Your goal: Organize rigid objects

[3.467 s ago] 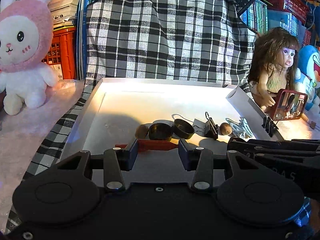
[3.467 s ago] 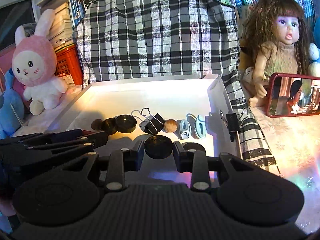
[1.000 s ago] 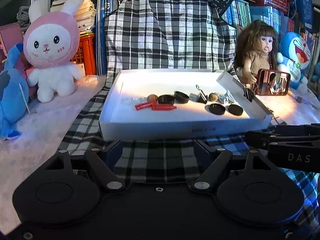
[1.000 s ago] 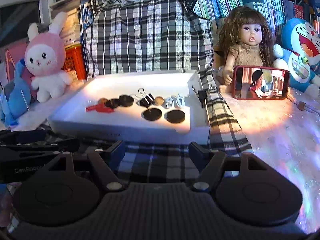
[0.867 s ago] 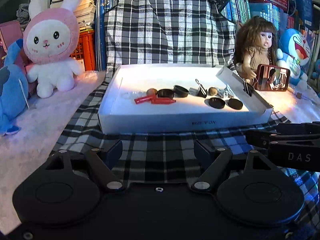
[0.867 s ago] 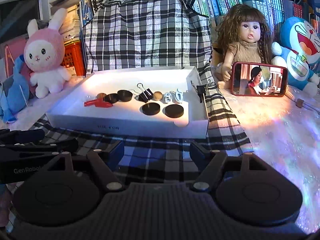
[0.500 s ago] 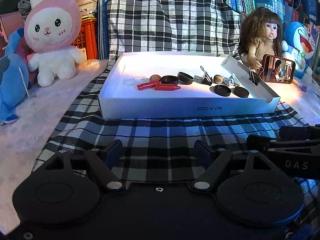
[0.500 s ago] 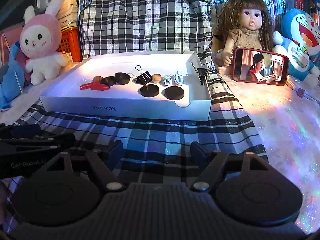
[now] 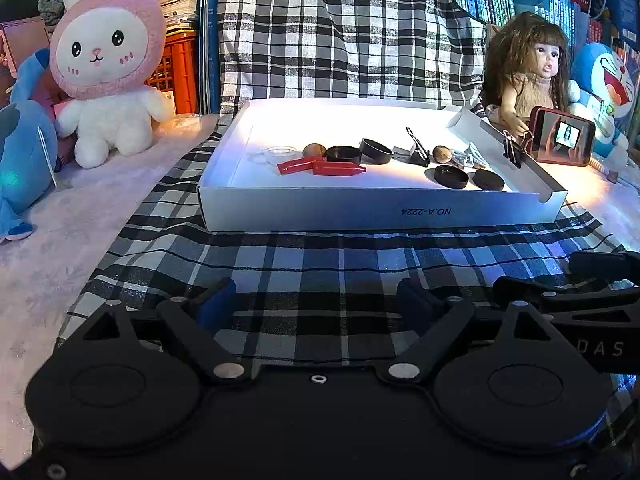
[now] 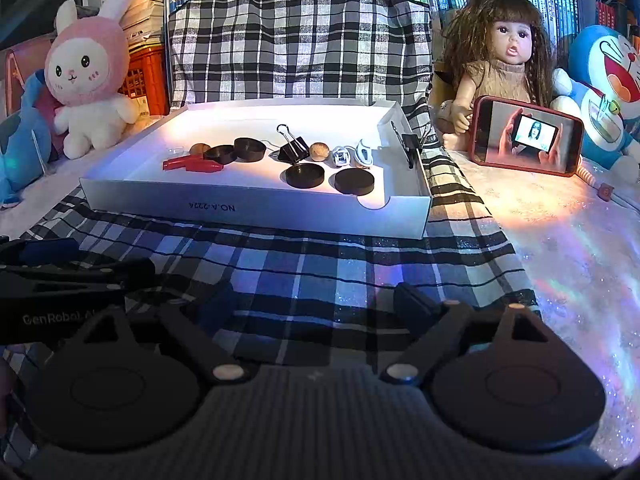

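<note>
Left wrist view: the left gripper (image 9: 316,300) hangs over the plaid cloth (image 9: 320,264) near the white tray (image 9: 380,210), jaws wide apart after just opening further, nothing between them. Same deal for the right gripper (image 10: 320,300): jaws spread, just opened more, only cloth under them.

All the small stuff sits in the tray. Far row, left to right: two red pieces (image 10: 192,165), a brown ball (image 10: 199,149), two black caps (image 10: 236,151), a binder clip (image 10: 293,148), another brown ball (image 10: 319,151), two white clips (image 10: 354,155). Nearer, right of middle, two black discs (image 10: 330,178) lie side by side. Another binder clip (image 10: 410,146) is clamped on the tray's right wall.

A bunny (image 9: 106,64) sits far left, a doll (image 10: 500,48) and phone (image 10: 526,136) far right.
</note>
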